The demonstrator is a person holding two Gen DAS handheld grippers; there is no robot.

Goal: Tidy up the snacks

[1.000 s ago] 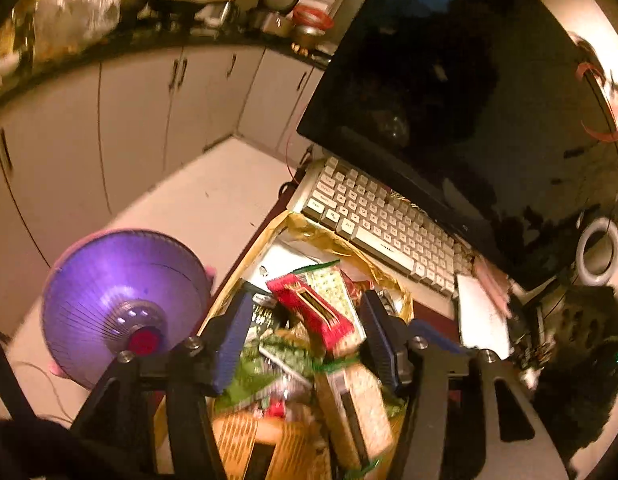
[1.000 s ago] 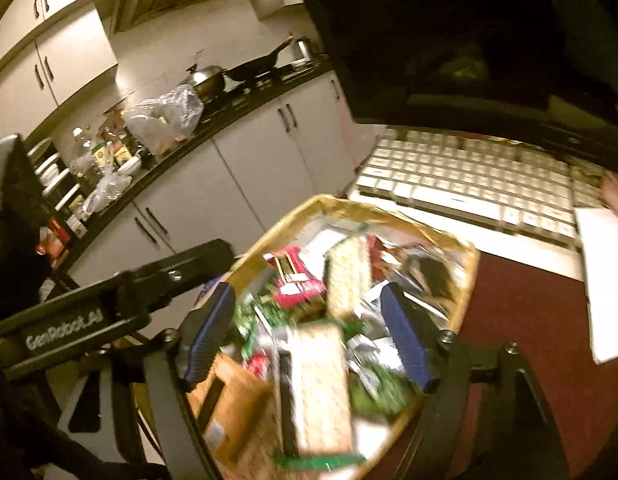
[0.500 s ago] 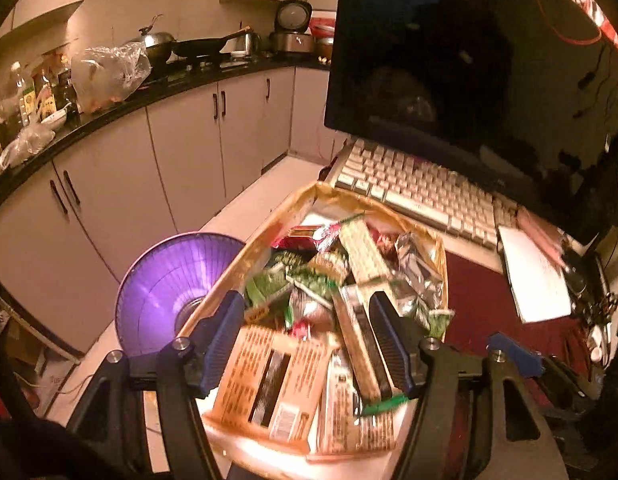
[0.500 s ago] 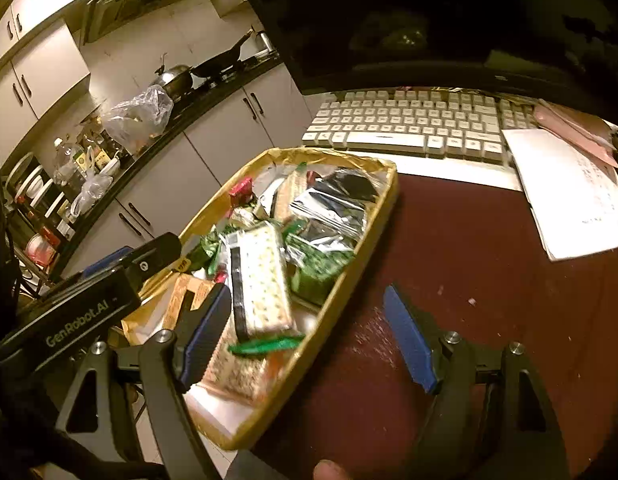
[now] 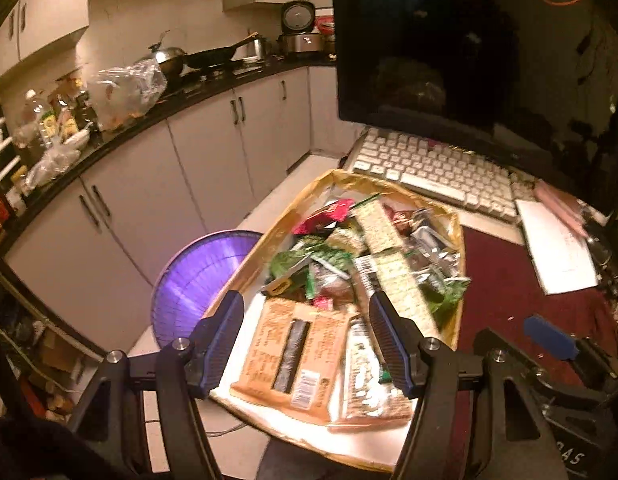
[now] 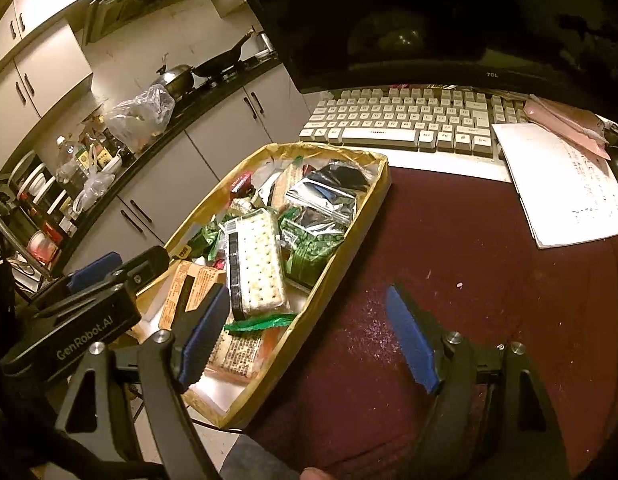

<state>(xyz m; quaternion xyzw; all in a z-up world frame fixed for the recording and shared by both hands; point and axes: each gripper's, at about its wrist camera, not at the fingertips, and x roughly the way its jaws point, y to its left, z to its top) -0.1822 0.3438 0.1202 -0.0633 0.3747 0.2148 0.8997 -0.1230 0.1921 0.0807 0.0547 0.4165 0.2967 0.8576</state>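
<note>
Since the earlier frames both grippers have drawn back from the snack tray (image 6: 351, 240). Left gripper (image 5: 309, 344): jaws spread, empty, poised above the tray's near end over the orange packet (image 5: 293, 356). Right gripper (image 6: 309, 344): jaws spread, empty, straddling the tray's right rim above the maroon tablecloth (image 6: 489, 264). Keyboard (image 6: 409, 124) at 12 o'clock of the tray; paper sheet (image 6: 565, 184) at 2 o'clock.

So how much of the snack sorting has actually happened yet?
Nothing looks sorted: the packets lie jumbled in the yellow-rimmed tray. Nothing is in hand; the left tongs hover open above the orange packet, the right tongs open beside the tray over the maroon tablecloth. All the organizing remains.
</note>
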